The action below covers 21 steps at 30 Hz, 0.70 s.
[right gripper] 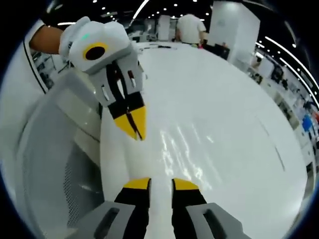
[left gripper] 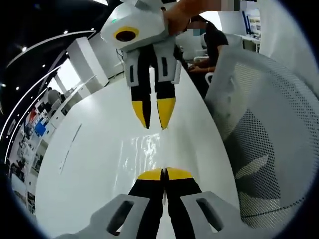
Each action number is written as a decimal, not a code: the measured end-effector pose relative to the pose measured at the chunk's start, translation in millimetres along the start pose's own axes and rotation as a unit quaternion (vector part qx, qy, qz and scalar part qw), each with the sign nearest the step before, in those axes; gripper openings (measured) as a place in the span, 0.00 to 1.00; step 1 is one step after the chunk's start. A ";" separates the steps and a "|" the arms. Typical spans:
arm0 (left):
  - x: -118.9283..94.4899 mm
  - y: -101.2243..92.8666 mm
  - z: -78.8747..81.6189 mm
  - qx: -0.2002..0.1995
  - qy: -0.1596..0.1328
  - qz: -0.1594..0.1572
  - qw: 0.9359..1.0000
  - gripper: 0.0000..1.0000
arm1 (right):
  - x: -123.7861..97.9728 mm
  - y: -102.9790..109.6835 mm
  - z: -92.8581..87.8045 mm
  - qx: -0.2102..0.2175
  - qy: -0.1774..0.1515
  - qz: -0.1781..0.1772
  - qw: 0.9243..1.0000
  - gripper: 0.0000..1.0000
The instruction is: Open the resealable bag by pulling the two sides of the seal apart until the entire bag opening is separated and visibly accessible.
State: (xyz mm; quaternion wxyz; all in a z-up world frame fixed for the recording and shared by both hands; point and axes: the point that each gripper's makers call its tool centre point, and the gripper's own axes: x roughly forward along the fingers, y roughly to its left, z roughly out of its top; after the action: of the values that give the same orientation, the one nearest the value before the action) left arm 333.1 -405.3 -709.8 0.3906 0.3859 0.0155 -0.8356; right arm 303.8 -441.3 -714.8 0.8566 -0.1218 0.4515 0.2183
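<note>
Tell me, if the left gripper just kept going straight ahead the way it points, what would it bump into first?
Most likely the clear resealable bag lying on the white table, then the right gripper facing it. Depth is hard to judge here.

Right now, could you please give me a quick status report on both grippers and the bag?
Left gripper shut, right gripper open, tips facing. Clear resealable bag flat on white table between them, not gripped. Mesh chair alongside, nothing blocking.

grippers (left gripper: 164, 173): 2 | bag (left gripper: 149, 149): 1 | table (left gripper: 99, 164): 1 | mesh chair (left gripper: 269, 149): 1 | people in back: 2ish
</note>
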 end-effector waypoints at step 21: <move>0.5 -4.2 5.6 0.013 -0.027 -0.004 1.000 0.00 | 22.6 12.8 -8.5 0.022 0.000 0.020 1.000 0.03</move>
State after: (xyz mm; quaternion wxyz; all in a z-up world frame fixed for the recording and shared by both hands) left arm 326.6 -404.6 -707.4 0.3827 0.3685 -0.0039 -0.8472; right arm 302.7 -427.6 -738.4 0.8546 -0.0939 0.4581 0.2258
